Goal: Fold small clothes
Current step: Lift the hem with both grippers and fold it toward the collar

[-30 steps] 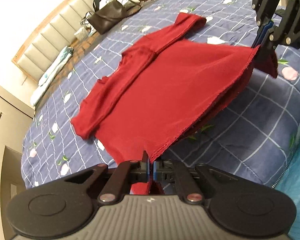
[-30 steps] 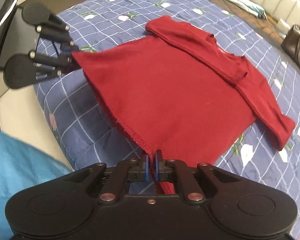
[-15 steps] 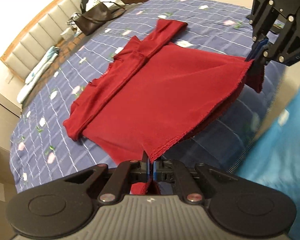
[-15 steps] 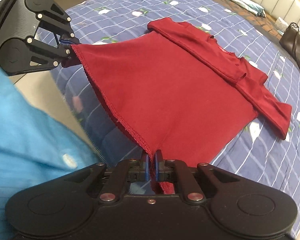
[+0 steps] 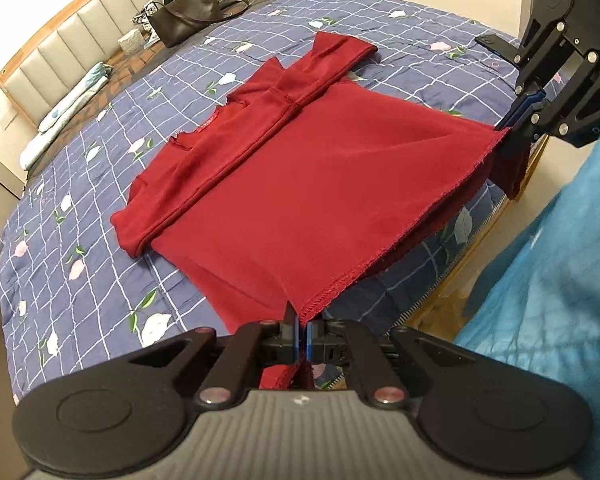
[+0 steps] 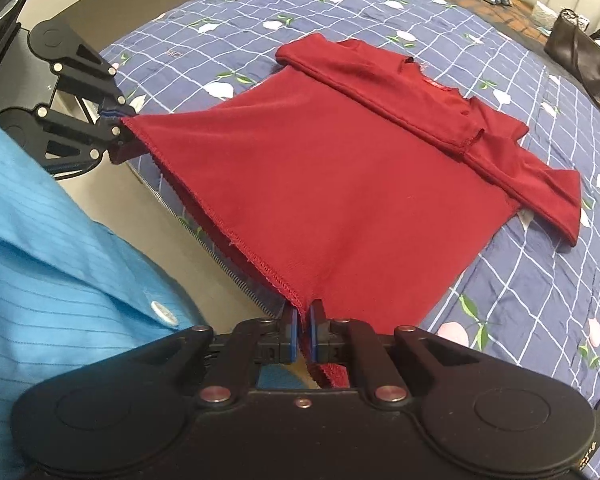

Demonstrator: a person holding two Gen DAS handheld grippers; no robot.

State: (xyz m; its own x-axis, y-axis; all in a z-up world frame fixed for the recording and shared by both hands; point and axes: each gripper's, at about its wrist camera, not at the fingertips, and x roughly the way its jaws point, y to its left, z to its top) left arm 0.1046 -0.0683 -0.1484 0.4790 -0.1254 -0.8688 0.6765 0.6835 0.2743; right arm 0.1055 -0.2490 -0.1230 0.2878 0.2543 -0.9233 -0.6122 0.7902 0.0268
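Observation:
A dark red shirt (image 5: 324, 176) (image 6: 340, 184) lies on the blue checked bedspread (image 5: 100, 184) (image 6: 548, 264), its sleeves folded in across the chest. Its bottom hem is lifted off the bed and stretched taut past the bed's edge. My left gripper (image 5: 302, 326) is shut on one hem corner, and shows at the left of the right wrist view (image 6: 116, 120). My right gripper (image 6: 303, 320) is shut on the other hem corner, and appears at the right of the left wrist view (image 5: 512, 128).
A padded headboard (image 5: 60, 48) runs along the far side, with a dark handbag (image 5: 192, 12) (image 6: 580, 54), a folded cloth (image 5: 68, 112) and small items by it. A person's blue shirt (image 6: 52, 256) (image 5: 560, 280) is close beside the bed's edge.
Both grippers have pulled back toward the person with the hem, dragging the shirt nearer the bed's edge. The hem now hangs past the edge.

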